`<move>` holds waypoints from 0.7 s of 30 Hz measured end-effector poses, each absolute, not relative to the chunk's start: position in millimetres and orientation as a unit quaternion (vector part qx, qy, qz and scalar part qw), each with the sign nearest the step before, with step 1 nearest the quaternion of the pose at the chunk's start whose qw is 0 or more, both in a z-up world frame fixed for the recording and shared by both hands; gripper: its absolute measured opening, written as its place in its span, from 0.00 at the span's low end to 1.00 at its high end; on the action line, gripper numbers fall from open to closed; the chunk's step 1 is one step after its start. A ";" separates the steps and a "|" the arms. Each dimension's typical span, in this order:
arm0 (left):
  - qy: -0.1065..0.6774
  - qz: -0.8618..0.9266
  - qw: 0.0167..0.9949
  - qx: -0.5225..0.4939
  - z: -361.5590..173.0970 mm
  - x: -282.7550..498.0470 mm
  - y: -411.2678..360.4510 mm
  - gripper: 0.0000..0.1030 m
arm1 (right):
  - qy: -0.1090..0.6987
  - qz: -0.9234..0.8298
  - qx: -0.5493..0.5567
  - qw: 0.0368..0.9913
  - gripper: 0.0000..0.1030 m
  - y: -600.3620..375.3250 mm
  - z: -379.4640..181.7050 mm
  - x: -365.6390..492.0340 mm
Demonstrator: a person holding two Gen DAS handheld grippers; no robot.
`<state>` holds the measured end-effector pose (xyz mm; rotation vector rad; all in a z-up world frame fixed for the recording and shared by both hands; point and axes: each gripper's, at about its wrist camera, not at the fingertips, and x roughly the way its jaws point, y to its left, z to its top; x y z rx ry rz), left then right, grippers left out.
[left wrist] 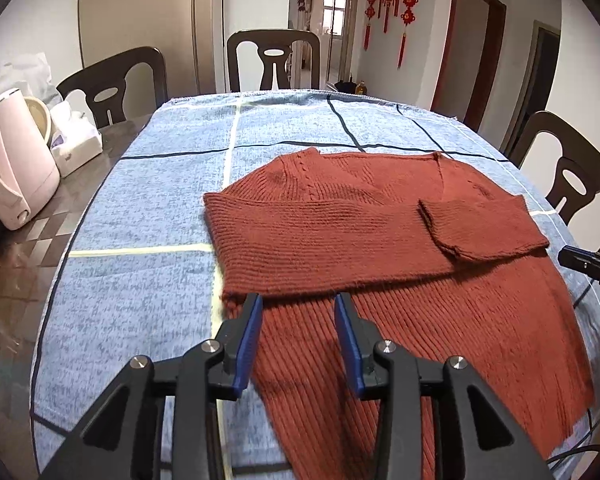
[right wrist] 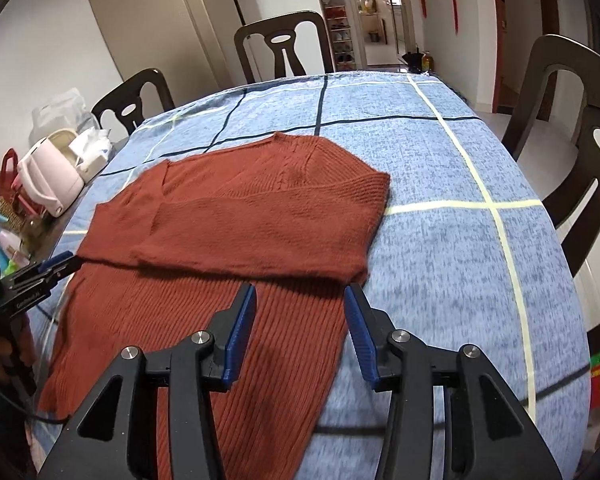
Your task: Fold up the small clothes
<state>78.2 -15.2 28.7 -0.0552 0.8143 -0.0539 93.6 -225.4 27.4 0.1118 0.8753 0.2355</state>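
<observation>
A rust-red knitted sweater (left wrist: pixel 340 240) lies flat on the blue checked cloth (left wrist: pixel 140 280), both sleeves folded across its chest. My left gripper (left wrist: pixel 298 300) hovers over the sweater's left lower part, open, nothing between its blue pads. The right gripper's tip (left wrist: pixel 580 262) pokes in at the right edge of the left wrist view. In the right wrist view the sweater (right wrist: pixel 240 232) fills the left half. My right gripper (right wrist: pixel 300 292) hangs open above its right side just below the folded sleeve, holding nothing. The left gripper (right wrist: pixel 56 264) shows at the far left over the sweater's edge.
Dark chairs (left wrist: pixel 274 60) stand around the table, one close on the right (right wrist: pixel 572 120). A pink kettle (left wrist: pixel 16 160) and a tissue pack (left wrist: pixel 76 140) sit on the bare table top left of the cloth. A cable (right wrist: pixel 40 416) trails off the near edge.
</observation>
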 end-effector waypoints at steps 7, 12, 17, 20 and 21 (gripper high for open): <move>0.389 -0.035 0.920 -0.021 32.4 46.6 -19.2 0.42 | 0.424 0.133 0.052 0.894 0.46 -217.0 26.1 62.2; 0.391 -0.046 0.919 -0.028 25.5 24.5 -16.1 0.43 | 0.429 0.139 0.061 0.891 0.50 -214.7 20.5 43.7; 0.403 -0.068 0.911 -0.059 12.6 0.5 -8.7 0.44 | 0.440 0.145 0.073 0.883 0.50 -215.9 10.3 22.0; 0.410 -0.080 0.905 -0.080 5.0 -12.2 -5.7 0.44 | 0.446 0.142 0.078 0.880 0.51 -218.3 5.0 12.3; 0.407 -0.082 0.906 -0.083 4.1 -16.2 -5.2 0.44 | 0.446 0.140 0.082 0.880 0.51 -220.4 3.0 9.7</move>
